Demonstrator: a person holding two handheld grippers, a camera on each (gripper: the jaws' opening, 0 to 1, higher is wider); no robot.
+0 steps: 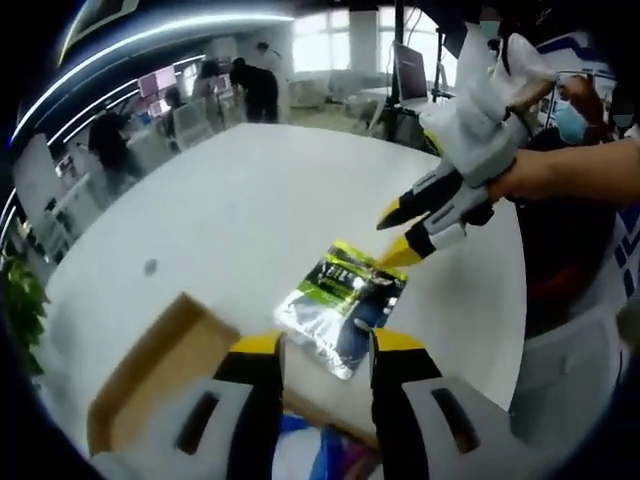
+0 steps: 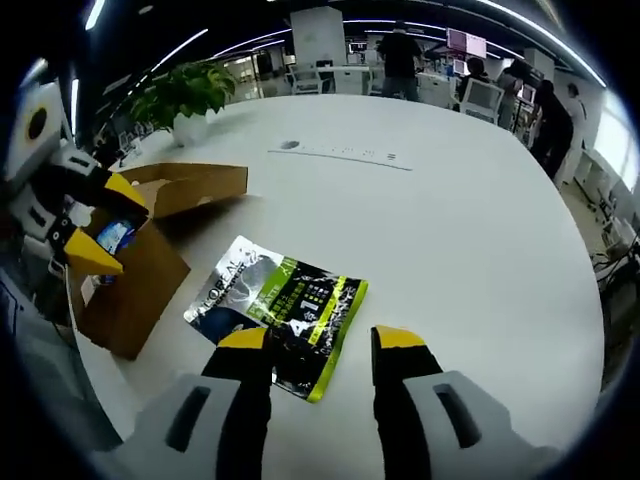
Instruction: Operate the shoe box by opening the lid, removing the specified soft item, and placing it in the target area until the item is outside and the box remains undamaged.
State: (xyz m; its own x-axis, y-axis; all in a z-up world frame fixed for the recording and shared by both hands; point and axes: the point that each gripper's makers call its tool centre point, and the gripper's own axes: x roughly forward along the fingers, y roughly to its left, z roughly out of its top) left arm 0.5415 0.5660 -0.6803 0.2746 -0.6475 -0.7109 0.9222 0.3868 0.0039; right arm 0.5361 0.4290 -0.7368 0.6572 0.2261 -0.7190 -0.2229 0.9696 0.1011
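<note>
Pouch (image 2: 280,312) flat on table (image 2: 460,230) — outside box (image 2: 150,260); both grippers open, empty.

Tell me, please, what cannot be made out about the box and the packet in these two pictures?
- Open brown cardboard shoe box: contents mostly hidden by its wall and the left gripper, right gripper view.
- Glossy green-and-black soft packet: print blurred by glare, left gripper view.
- Packet's near edge: behind the right gripper.

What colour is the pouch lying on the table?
The pouch is black and silver with lime-green panels and edge; it shows best in the right gripper view.
</note>
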